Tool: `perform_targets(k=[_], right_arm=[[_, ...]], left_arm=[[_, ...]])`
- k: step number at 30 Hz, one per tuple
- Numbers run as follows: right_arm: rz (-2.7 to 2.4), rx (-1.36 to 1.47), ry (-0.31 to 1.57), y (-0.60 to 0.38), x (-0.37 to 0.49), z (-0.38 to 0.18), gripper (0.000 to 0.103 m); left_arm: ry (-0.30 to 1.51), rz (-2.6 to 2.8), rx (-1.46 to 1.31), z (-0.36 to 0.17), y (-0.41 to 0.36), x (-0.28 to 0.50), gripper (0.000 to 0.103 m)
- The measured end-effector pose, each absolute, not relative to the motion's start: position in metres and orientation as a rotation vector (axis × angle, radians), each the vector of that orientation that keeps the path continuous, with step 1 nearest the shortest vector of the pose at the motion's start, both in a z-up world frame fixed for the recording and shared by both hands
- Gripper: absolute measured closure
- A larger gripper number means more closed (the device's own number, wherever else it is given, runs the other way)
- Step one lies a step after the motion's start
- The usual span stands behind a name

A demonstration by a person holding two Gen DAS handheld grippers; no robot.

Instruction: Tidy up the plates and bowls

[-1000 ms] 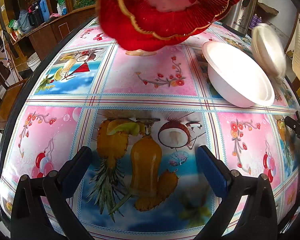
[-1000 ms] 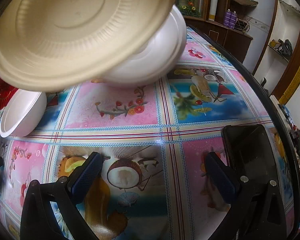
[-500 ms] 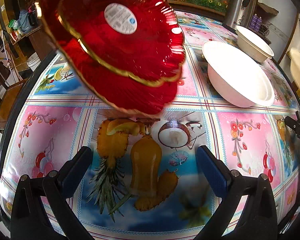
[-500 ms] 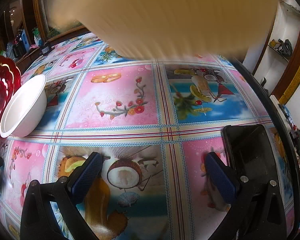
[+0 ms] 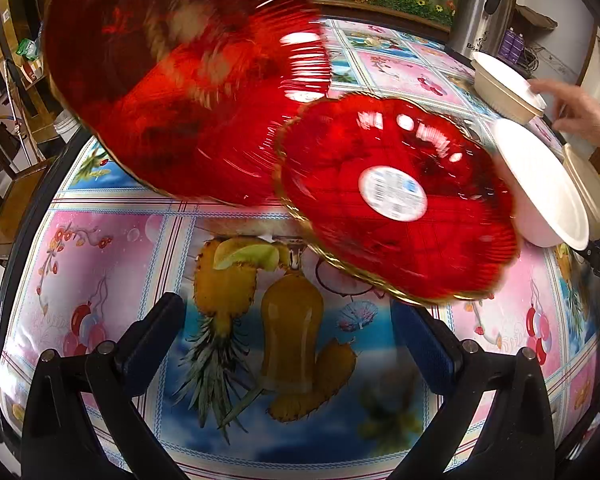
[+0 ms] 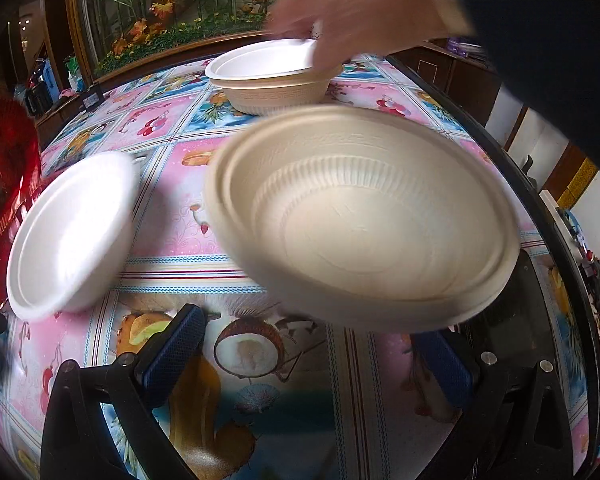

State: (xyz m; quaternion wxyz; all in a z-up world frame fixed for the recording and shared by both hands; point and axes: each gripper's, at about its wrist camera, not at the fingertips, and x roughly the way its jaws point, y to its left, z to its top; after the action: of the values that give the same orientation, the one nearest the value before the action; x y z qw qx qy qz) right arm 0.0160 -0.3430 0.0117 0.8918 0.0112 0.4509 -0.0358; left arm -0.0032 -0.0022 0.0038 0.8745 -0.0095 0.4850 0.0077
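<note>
L gripper (image 5: 288,344) & R gripper (image 6: 300,356): fingers apart, empty. Red plate (image 5: 395,200) blurred above tablecloth (image 5: 100,260); beige bowl (image 6: 359,216) blurred near white bowl (image 6: 72,232). Hand (image 6: 351,12) on far bowls (image 6: 276,80).

Glossy ribbed red glass plate (image 5: 395,200) at one o'clock; matt beige bowl (image 6: 363,216); shiny printed tablecloth (image 5: 100,280).

red plates (image 5: 395,200), tilted beige bowl (image 6: 363,216)
</note>
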Motion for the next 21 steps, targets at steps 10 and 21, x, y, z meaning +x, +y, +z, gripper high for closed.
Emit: perform_targets(k=[10, 21], right_arm=[[-0.074, 0.023, 0.937, -0.3419, 0.0168, 0.0106, 0.0], [-0.074, 0.023, 0.937, -0.342, 0.017, 0.0104, 0.0]], left_arm=[[1.014, 0.017, -0.019, 0.0007, -0.0013, -0.0014, 0.0], [1.013, 0.017, -0.02, 0.0, -0.0014, -0.0018, 0.0]])
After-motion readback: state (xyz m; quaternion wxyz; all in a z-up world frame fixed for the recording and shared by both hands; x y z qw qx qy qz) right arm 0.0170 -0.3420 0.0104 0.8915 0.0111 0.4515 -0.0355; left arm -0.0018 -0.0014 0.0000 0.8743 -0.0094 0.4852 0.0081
